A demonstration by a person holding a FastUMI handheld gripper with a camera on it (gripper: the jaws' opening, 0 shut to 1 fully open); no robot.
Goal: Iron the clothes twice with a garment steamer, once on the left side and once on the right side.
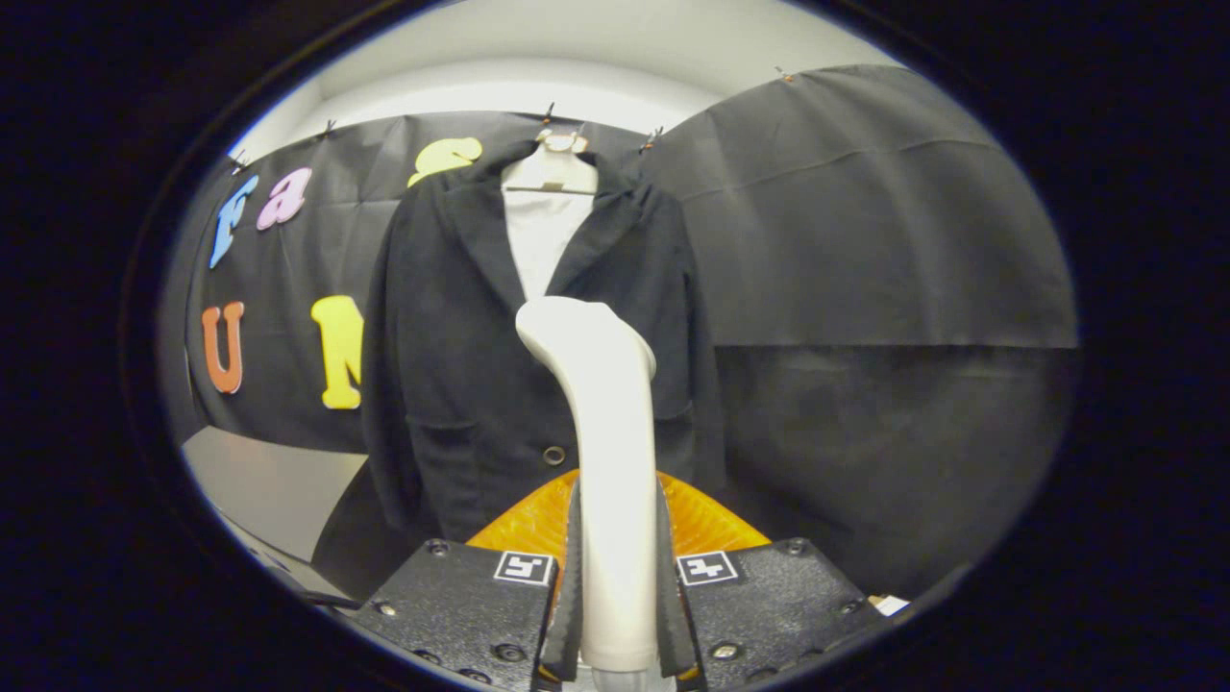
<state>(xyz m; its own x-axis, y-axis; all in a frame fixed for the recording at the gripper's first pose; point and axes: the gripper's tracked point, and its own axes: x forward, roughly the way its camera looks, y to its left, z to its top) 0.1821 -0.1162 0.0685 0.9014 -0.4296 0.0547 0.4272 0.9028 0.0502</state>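
Rising straight up from between the two fingers, the garment steamer (607, 452) stands upright in the gripper view, its white handle pinched on both sides by the gripper (618, 577), whose fingers press against the handle low down and hold it clamped. The steamer's rounded head bends slightly toward the left at the top and faces away, toward the clothes. Behind the base of the handle sits an orange ribbed part (706, 524) (a piece of the gripper body, as far as I can tell), spreading out to either side of the handle.

Beyond the steamer hangs a black jacket (452, 384) on a pale hanger (555, 163), suspended in front of the booth's black cloth wall (865, 240). The jacket hangs open at the collar, with a white shirt (543, 235) showing between the lapels. The steamer's head overlaps the jacket's front opening, around the point where the lapels meet, though whether it touches the fabric or stands just short of it is hard to judge from this angle. A round button (554, 455) sits on the jacket just left of the steamer's handle, and a pocket seam shows on the left panel. To the lower left of the jacket a grey flat surface (274, 485) lies against the wall.
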